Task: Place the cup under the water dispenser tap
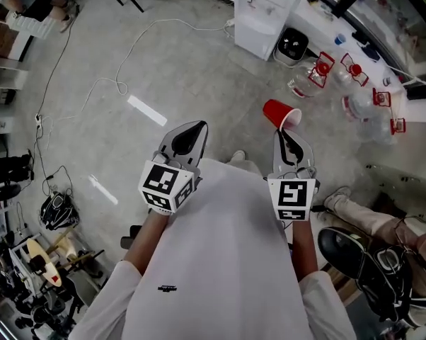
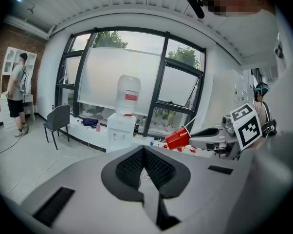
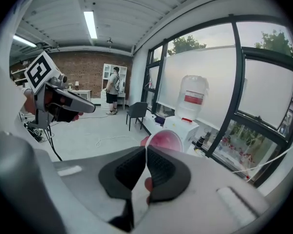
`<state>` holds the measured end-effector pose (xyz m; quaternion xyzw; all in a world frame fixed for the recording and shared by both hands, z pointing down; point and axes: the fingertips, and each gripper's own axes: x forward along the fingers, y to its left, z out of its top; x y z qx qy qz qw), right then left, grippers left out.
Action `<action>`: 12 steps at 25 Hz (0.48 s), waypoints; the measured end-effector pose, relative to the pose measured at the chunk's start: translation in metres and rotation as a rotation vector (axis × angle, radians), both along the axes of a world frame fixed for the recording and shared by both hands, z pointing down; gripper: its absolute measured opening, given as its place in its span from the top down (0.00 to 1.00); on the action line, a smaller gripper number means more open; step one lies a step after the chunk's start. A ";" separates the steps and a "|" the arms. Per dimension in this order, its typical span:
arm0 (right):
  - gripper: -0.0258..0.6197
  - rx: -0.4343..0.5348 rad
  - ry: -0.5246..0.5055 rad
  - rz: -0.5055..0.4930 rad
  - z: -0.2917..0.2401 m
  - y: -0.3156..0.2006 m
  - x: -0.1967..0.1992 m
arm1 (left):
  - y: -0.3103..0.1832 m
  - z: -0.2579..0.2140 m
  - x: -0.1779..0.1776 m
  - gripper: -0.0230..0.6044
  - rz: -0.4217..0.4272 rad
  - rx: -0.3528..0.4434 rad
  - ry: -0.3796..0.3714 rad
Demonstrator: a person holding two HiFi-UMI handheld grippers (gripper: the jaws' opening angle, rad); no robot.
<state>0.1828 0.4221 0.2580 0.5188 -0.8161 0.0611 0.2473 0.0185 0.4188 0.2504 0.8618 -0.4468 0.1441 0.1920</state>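
- Right gripper (image 1: 287,137): held out in front of the person's body on an extended forearm, nose tilted somewhat below level. Its jaws were nearly together, clamped on the thin wall of the cup, as the right gripper view showed (image 3: 146,155).
- Cup (image 1: 281,114): red, carried in the air at 12 o'clock from the right gripper's tips. It lay on its side, with the open mouth facing back toward the gripper's camera (image 3: 163,141).
- Left gripper (image 1: 192,134): at 9 o'clock from the right gripper and well apart from it, on a forearm extended alongside, also tilted below level. Its pads met at the tips with nothing between them (image 2: 144,152).
- Water dispenser (image 1: 262,13): white cabinet with a bottle on top, at 12 o'clock in the head view. It stood well apart from the cup, by the window wall.
- Floor (image 1: 170,69): grey, beneath both grippers.
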 end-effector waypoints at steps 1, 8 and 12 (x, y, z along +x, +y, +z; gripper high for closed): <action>0.92 -0.002 -0.007 0.006 0.000 -0.001 0.006 | -0.001 0.000 0.005 0.96 0.000 0.001 0.001; 0.93 -0.015 -0.030 0.001 -0.003 -0.018 0.009 | -0.020 -0.004 0.010 0.96 -0.002 -0.013 0.015; 0.93 -0.022 -0.032 -0.008 0.001 -0.045 0.004 | -0.044 0.005 0.006 0.96 -0.022 -0.033 0.034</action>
